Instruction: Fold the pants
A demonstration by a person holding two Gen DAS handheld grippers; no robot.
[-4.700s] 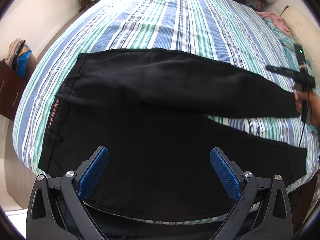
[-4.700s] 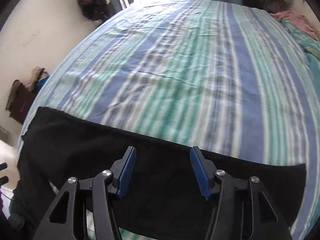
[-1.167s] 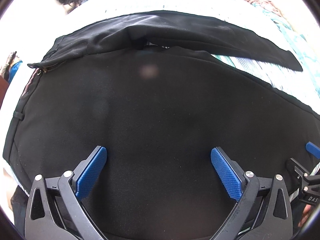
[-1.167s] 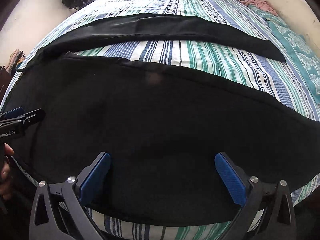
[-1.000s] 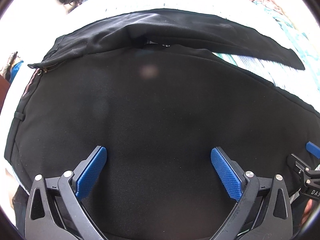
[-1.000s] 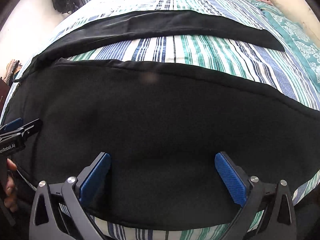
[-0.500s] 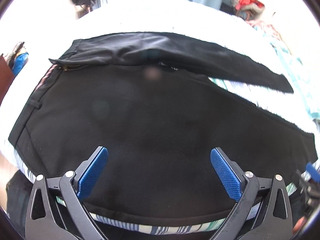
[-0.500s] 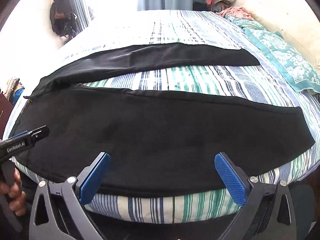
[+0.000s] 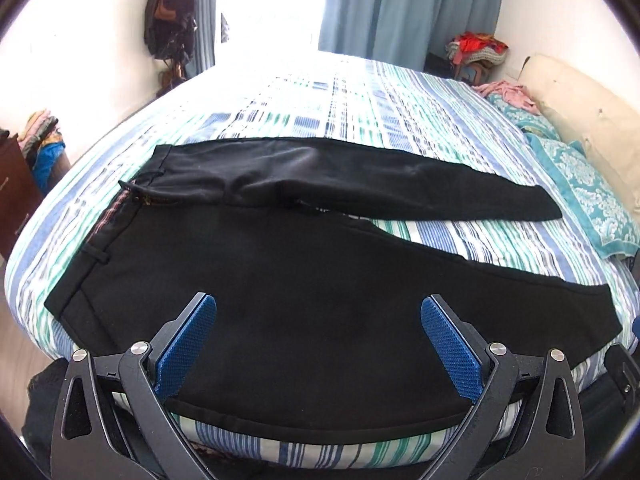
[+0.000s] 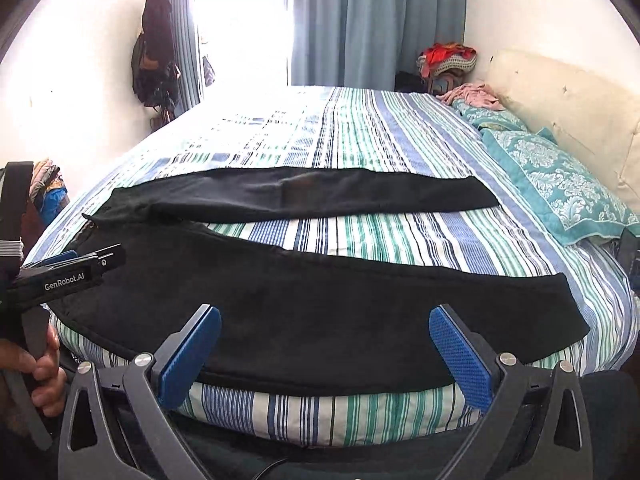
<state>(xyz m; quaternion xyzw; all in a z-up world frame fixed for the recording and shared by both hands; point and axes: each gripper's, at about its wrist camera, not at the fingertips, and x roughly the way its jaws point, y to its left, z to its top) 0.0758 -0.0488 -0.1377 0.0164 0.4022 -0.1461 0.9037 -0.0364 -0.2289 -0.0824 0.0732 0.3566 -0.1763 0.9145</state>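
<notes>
Both grippers pulled back from black fabric pants (image 9: 304, 280); left gripper (image 9: 319, 344) and right gripper (image 10: 325, 354) wide open, empty. 2 legs splayed on striped bedsheet (image 10: 400, 236); fold not started.

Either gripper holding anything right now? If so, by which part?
Nothing held. Left gripper and right gripper both hang open above the black fabric pants spread flat on the striped bedsheet.

Daylight poured through the window (image 9: 264, 4) behind the blue curtain (image 10: 376, 20), and I saw it blow out the far end of the bed (image 9: 288, 76) to white glare. Both fisheye views bent hard at their dark, vignetted rims, while the black pants (image 10: 320, 312) showed almost no detail.
</notes>
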